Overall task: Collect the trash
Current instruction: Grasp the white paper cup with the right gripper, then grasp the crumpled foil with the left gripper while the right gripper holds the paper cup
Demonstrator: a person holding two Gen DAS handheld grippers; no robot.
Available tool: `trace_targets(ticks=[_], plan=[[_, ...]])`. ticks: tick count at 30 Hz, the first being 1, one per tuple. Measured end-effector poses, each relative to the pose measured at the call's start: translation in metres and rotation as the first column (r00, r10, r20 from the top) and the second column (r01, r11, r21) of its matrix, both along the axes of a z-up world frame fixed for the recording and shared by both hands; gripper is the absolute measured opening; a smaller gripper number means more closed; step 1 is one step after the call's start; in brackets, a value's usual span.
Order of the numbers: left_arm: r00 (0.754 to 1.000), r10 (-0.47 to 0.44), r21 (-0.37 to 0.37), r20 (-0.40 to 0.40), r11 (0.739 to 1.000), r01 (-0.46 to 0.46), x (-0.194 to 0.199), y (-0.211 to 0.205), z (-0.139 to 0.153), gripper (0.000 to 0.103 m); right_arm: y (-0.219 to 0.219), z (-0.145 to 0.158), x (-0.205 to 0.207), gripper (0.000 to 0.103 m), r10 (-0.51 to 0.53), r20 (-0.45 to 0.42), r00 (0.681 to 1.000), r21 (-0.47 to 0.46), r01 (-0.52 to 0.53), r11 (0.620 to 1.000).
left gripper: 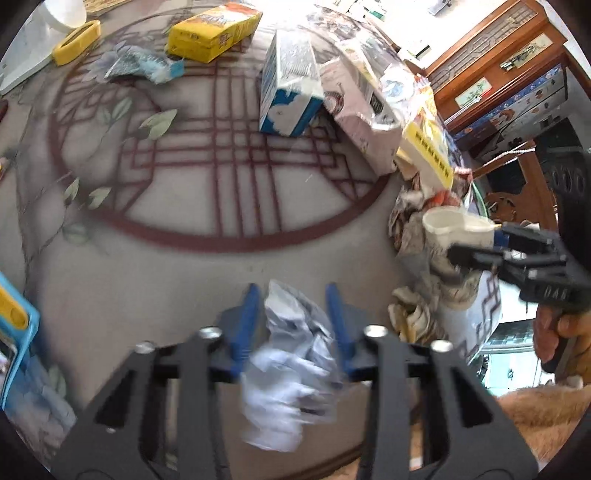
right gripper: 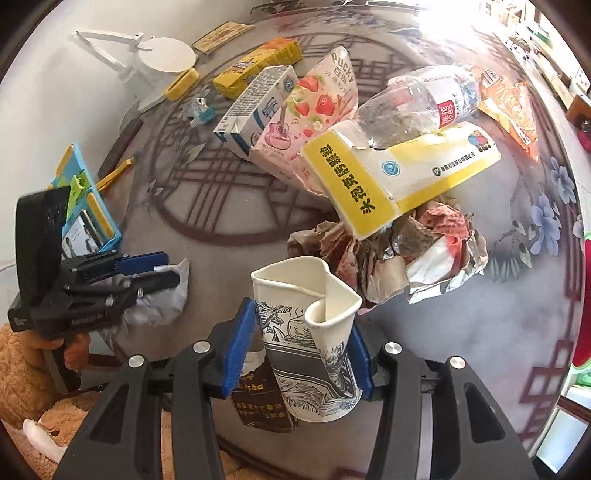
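Left wrist view: the left tongs [left gripper: 291, 314] were closed on a crumpled white wrapper [left gripper: 291, 373], both blue fingers [left gripper: 246, 325] pressed against its sides, held just above the near edge of the bench [left gripper: 147, 280]. The wrapper was blurred. A blue and white milk carton [left gripper: 290, 85] stood farther back on the bench, with a yellow box [left gripper: 214, 31] beyond it. To the right lay a heap of trash, including a pink snack box [left gripper: 360, 110] and crumpled paper [left gripper: 410, 221]. The right tongs [left gripper: 469, 251] appeared at the right edge, gripping a paper cup [left gripper: 456, 227] near that heap.

Right wrist view: the right tongs [right gripper: 301, 343] were clamped on the crushed paper cup [right gripper: 314, 332], its rim folded inward, with a brown sleeve [right gripper: 264, 398] hanging beside it between the fingers. The cup was held above the near bench [right gripper: 480, 314] edge, just short of the crumpled paper [right gripper: 406, 251]. Behind the paper sat a yellow and white carton [right gripper: 388, 173], a clear plastic bottle [right gripper: 413, 99], the pink snack box [right gripper: 317, 110] and the milk carton [right gripper: 255, 107], all touching or overlapping. An orange wrapper [right gripper: 509, 107] lay to the right of the bottle. The left tongs [right gripper: 162, 269] showed at the left, shut on the white wrapper [right gripper: 162, 299]. A blue tray [right gripper: 88, 206] lay on the bench behind them.
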State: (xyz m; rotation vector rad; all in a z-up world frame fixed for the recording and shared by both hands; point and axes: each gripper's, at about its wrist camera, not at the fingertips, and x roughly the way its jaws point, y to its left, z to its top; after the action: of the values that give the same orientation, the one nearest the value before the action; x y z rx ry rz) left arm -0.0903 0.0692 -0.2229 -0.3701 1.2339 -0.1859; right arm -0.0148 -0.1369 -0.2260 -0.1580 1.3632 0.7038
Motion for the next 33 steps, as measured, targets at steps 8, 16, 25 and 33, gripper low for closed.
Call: trace_targets(ticks=[8, 16, 25, 33], plan=[[0.999, 0.000, -0.013, 0.055, 1.000, 0.001, 0.017, 0.003, 0.015, 0.007, 0.004, -0.001, -0.002, 0.055, -0.010, -0.007, 1.000, -0.020, 0.010, 1.000], [0.995, -0.045, 0.030, 0.088, 0.999, 0.043, 0.004, 0.018, 0.043, 0.058, -0.003, -0.005, -0.006, 0.068, -0.022, -0.038, 0.999, -0.016, 0.021, 1.000], [0.990, -0.142, -0.018, 0.012, 0.990, 0.142, -0.033, 0.008, 0.017, 0.061, -0.009, -0.003, -0.006, 0.017, -0.032, -0.042, 0.999, -0.001, 0.032, 0.999], [0.989, -0.149, -0.085, -0.023, 0.986, 0.147, -0.030, -0.016, -0.002, 0.062, -0.008, 0.009, -0.009, 0.017, -0.015, -0.015, 1.000, 0.025, 0.015, 1.000]])
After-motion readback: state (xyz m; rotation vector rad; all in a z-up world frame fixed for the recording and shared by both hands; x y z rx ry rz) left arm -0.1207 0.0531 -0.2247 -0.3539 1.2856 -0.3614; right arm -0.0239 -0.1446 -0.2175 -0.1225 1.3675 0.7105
